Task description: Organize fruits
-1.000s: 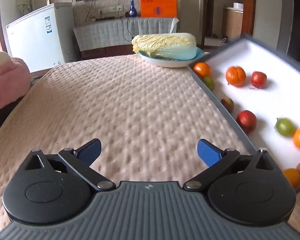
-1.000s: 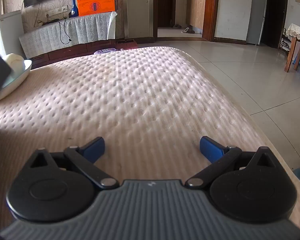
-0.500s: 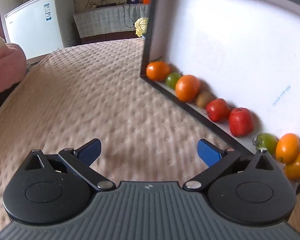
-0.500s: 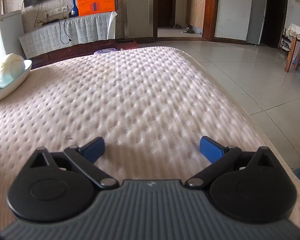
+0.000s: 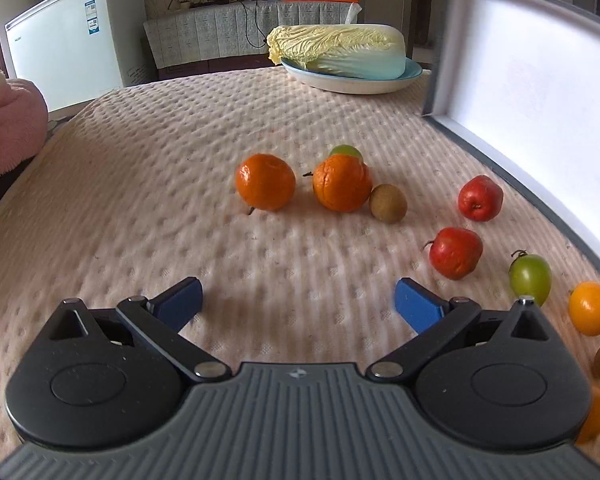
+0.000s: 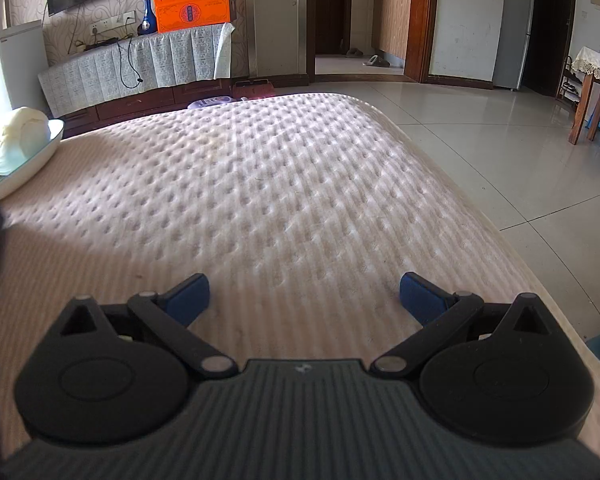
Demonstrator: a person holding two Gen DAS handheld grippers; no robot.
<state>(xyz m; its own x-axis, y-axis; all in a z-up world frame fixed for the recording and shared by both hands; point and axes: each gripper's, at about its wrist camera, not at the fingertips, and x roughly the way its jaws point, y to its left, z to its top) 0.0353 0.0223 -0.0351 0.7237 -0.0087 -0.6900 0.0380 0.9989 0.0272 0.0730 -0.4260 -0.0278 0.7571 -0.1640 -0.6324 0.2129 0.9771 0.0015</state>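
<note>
In the left wrist view several fruits lie loose on the beige quilted table cover: two oranges (image 5: 265,182) (image 5: 342,183), a green fruit (image 5: 345,151) behind them, a brown kiwi (image 5: 388,203), two red fruits (image 5: 480,198) (image 5: 455,253), a green tomato (image 5: 530,277) and a small orange fruit (image 5: 591,308). A white tray with a dark rim (image 5: 540,76) stands tipped up at the right. My left gripper (image 5: 298,305) is open and empty, short of the fruits. In the right wrist view my right gripper (image 6: 304,298) is open over bare cover, with no fruit in sight.
A napa cabbage (image 5: 340,50) lies in a pale blue dish (image 5: 352,82) at the table's far side, also at the left edge as the dish (image 6: 28,160). A pink cloth (image 5: 8,128) sits at the left. The table's right edge (image 6: 480,216) drops to tiled floor.
The tray has tipped up from flat to steep, and the fruits have rolled out of it onto the table cover. Both grippers stay open and in place.
</note>
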